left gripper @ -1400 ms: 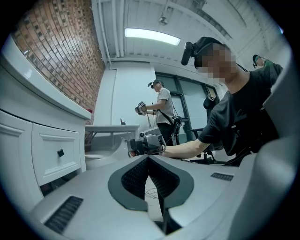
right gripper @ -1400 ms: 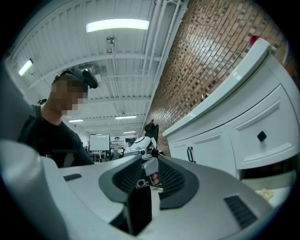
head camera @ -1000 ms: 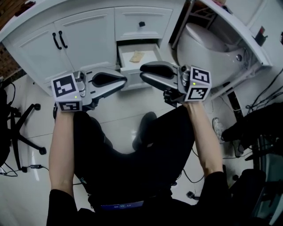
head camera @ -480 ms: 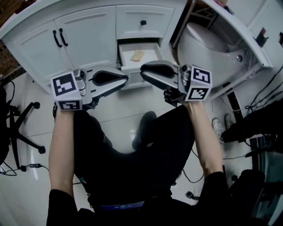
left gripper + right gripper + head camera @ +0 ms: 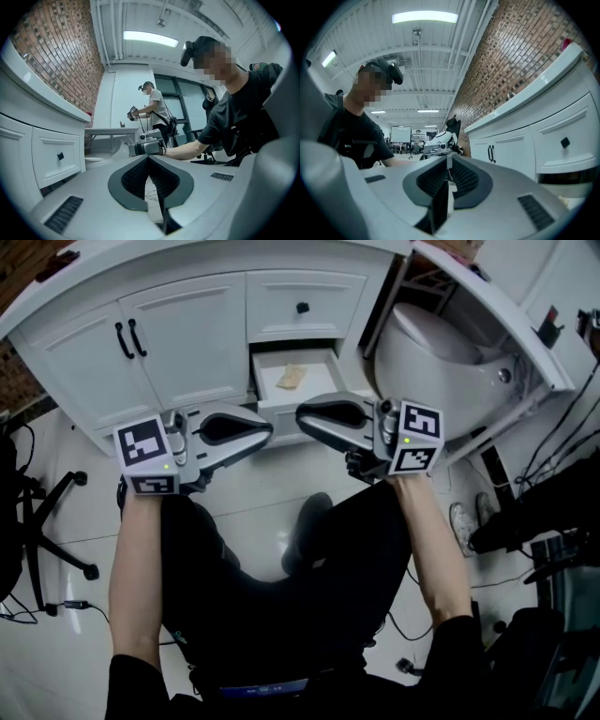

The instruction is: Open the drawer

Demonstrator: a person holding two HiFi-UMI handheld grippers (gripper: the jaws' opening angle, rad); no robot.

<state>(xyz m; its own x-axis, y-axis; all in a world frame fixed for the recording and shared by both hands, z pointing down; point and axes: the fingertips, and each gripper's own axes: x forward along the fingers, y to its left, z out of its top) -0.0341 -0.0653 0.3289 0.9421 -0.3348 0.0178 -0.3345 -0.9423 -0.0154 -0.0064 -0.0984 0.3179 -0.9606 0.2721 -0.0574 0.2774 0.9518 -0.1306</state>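
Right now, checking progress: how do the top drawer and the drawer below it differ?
The top drawer is shut flush; the lower drawer is pulled out. The top drawer shows a black knob; the lower drawer's knob is out of view. The lower drawer holds a tan scrap; the top drawer's inside is hidden. Both are white.

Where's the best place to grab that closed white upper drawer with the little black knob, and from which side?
Probably by the small black knob centred on the closed white upper drawer, coming straight at its front panel. It is the only part standing proud of the flat face; the edges sit flush.
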